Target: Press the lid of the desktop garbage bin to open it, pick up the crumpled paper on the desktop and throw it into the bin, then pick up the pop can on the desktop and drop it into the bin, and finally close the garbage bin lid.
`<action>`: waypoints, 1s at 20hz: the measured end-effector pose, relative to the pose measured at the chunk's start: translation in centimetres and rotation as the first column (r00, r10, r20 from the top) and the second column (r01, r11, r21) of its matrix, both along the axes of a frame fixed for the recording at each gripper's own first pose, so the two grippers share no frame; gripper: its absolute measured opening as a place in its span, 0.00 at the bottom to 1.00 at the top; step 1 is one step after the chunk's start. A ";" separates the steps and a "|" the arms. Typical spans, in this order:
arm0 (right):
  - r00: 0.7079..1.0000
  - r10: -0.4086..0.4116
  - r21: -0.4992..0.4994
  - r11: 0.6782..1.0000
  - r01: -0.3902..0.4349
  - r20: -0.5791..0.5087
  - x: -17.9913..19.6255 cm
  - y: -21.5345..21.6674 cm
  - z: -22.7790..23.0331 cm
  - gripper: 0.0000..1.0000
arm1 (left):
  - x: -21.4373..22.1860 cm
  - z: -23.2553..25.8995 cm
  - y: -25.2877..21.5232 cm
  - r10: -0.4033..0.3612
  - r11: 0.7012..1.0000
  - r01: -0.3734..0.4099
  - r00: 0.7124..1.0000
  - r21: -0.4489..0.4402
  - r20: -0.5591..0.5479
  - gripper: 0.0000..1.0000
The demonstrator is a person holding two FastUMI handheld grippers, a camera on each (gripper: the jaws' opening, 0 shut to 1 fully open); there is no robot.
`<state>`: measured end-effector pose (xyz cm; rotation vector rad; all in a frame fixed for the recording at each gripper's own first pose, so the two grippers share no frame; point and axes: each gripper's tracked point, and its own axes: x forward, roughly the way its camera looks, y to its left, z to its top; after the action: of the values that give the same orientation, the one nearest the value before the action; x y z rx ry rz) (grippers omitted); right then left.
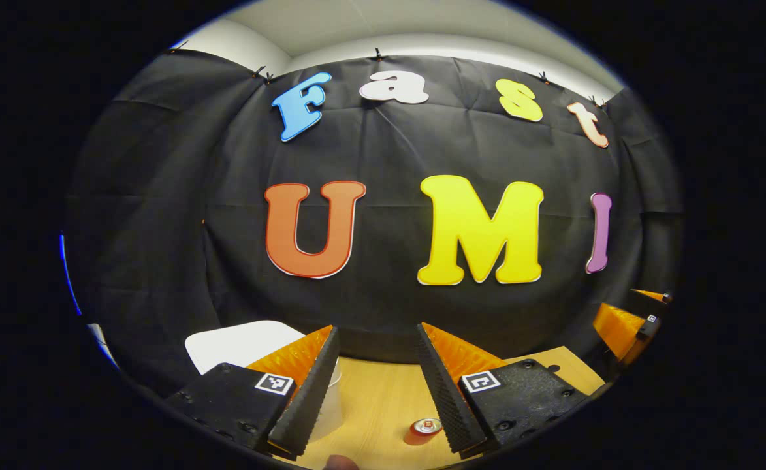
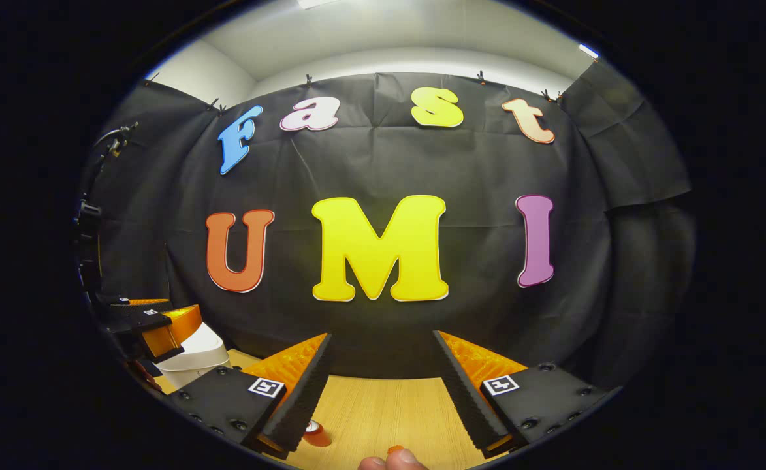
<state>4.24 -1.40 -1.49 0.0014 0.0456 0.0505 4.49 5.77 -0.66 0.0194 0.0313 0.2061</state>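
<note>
My left gripper [image 1: 377, 326] is open, nothing between its fingers, held above the wooden table [image 1: 383, 398]. The white garbage bin [image 1: 239, 343] sits low on its left, partly behind its left finger. A small red pop can [image 1: 426, 429] stands on the table beside its right finger. My right gripper [image 2: 381, 335] is open and empty too. In the right gripper view the pop can [image 2: 317, 434] stands by the left finger, and the bin [image 2: 196, 356] is at the far left with the left gripper [image 2: 154, 323] close over it. I cannot tell how the bin's lid stands.
The black cloth wall rises right behind the table's far edge [image 2: 383, 378]. The right gripper [image 1: 627, 323] shows at the far right of the left gripper view. A fingertip [image 2: 389, 462] shows at the bottom of the right gripper view.
</note>
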 end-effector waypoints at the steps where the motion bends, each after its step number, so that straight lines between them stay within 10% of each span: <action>1: 1.000 0.009 -0.004 1.000 -0.009 -0.008 0.2 0.2 -0.2 0.94 | 0.4 -0.4 0.6 0.013 1.000 -0.013 1.000 -0.003 -0.013 0.74; 20: 0.994 0.084 -0.055 0.995 -0.087 -0.066 1.8 2.2 -2.5 0.94 | 1.4 -8.9 12.6 0.317 0.943 -0.333 0.913 -0.021 -0.256 0.12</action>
<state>6.00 0.76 -4.01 -0.0567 0.1109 0.1348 5.86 18.35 -9.60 -0.0243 0.2943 0.5371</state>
